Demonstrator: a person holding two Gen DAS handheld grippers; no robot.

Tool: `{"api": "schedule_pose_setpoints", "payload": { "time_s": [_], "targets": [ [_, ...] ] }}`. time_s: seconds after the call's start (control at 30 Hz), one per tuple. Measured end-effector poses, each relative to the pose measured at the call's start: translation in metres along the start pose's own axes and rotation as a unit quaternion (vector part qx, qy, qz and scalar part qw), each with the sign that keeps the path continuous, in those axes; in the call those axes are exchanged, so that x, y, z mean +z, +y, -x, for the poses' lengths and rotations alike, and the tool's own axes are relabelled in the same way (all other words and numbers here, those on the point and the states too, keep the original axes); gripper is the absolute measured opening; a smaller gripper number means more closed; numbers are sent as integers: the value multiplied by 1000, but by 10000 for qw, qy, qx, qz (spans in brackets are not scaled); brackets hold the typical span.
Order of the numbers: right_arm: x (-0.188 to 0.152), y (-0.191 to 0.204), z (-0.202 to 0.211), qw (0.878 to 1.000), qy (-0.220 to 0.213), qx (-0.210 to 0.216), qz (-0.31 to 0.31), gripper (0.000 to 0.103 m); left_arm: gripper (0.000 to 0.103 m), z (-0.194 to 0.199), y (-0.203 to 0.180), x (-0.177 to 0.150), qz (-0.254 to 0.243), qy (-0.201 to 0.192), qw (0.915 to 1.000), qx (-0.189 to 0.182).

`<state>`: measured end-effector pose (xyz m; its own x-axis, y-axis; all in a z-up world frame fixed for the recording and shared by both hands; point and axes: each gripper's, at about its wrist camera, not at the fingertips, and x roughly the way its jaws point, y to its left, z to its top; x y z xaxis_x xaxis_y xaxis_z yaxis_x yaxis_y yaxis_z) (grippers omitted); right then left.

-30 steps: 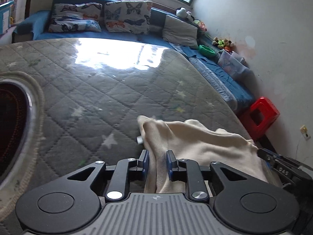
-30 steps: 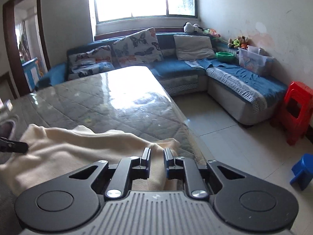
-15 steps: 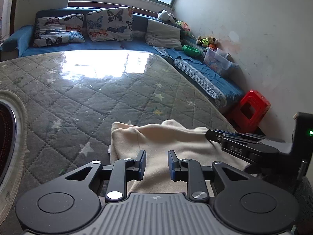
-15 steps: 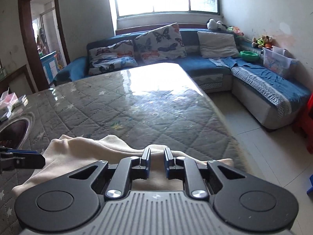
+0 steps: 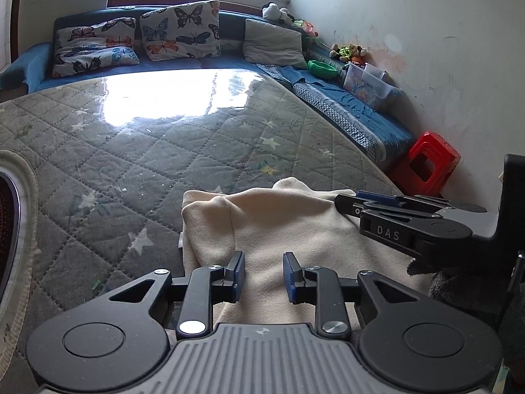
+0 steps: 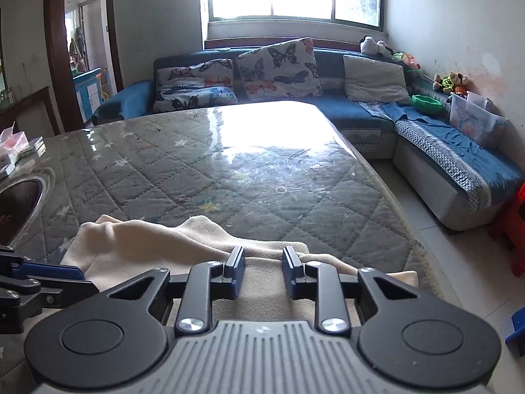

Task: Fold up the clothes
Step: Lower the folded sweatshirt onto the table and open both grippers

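A cream garment (image 5: 282,226) lies bunched on the grey quilted table (image 5: 164,151) near its front right corner. My left gripper (image 5: 264,274) is open just above the garment's near part, holding nothing. My right gripper (image 6: 263,271) is open too, over the garment (image 6: 157,246) near the table's right edge. In the left wrist view the right gripper (image 5: 347,201) comes in from the right above the cloth. In the right wrist view the left gripper's fingers (image 6: 49,271) show at the far left.
A round metal-rimmed basin (image 6: 19,203) is set in the table at the left. A blue corner sofa (image 6: 426,138) with butterfly cushions runs behind and to the right. A red stool (image 5: 426,164) stands on the floor beside the table's right edge.
Both grippers have opened and let go of the garment, which now lies on the table. The right gripper has moved in closer to the left one.
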<state>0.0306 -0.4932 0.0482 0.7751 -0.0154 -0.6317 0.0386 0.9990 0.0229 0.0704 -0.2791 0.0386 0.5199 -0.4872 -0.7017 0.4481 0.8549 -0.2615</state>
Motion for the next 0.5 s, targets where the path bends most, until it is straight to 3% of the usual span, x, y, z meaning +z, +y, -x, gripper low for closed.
{"api": "schedule_pose_setpoints", "payload": {
  "time_s": [0.23,0.4,0.5],
  "targets": [
    [-2,8,25,9997,-221,-4,60,52,48,13,-7,-8,-219,-92,9996,157],
    [-14,9,47,9995,-323,-20,-37,71,55,26,-11,-19,-395,-211,9987,240],
    [-24,10,59,9993,-339,-44,-126,76,59,34,-10,-25,-397,-282,9985,262]
  ]
}}
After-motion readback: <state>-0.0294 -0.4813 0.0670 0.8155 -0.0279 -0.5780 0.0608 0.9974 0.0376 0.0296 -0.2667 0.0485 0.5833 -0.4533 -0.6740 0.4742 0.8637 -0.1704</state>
